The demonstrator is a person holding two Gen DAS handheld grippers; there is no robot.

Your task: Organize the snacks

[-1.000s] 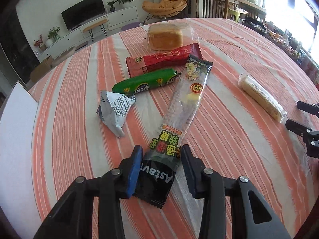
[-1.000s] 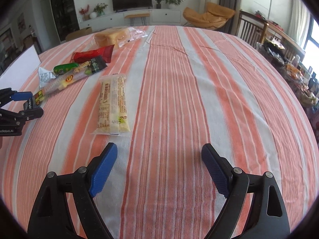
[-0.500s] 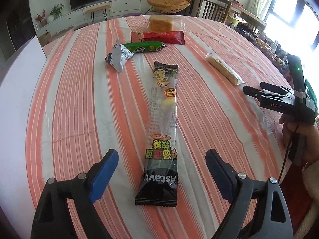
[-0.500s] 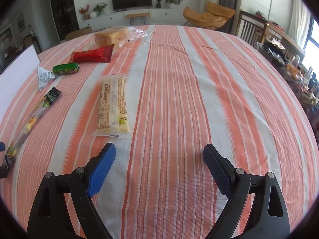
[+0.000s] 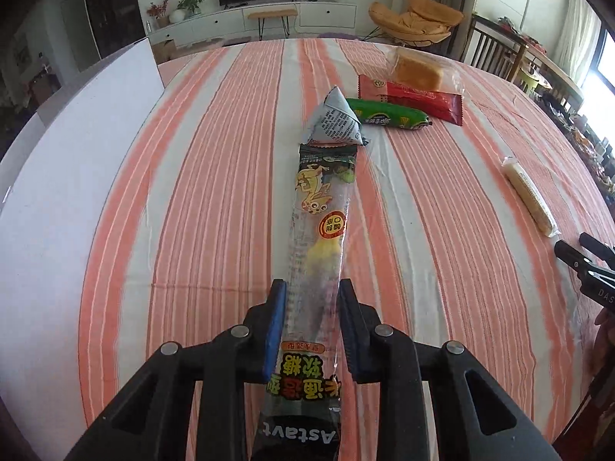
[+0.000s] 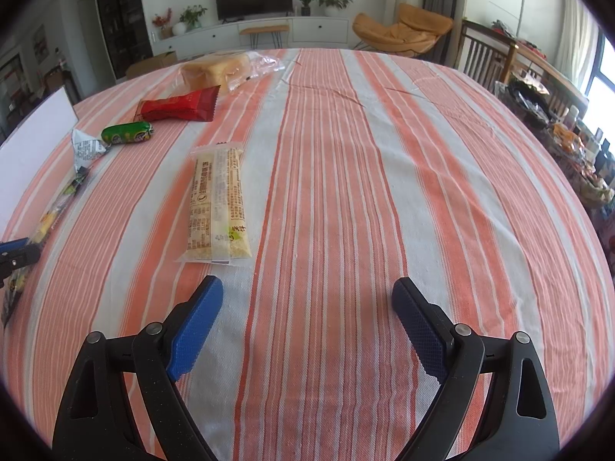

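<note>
Now left gripper (image 5: 312,307) around candy packet (image 5: 321,226)

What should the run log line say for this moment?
left hand-held gripper: shut on long candy pack | right hand-held gripper: open, empty | pack tip touching triangular pouch

The tablecloth (image 6: 346,192) carries orange and off-white stripes. The long candy pack (image 5: 321,226) is clear with black ends, a yellow cartoon figure and an orange round badge. The triangular packet (image 5: 334,121) is grey-white with dark print, the sausage stick (image 5: 384,114) green, the flat wrapper (image 5: 415,98) red. The biscuit bar (image 6: 217,207) is pale yellow. The right gripper (image 6: 307,324) has blue pads (image 6: 196,326) on black arms.
</note>
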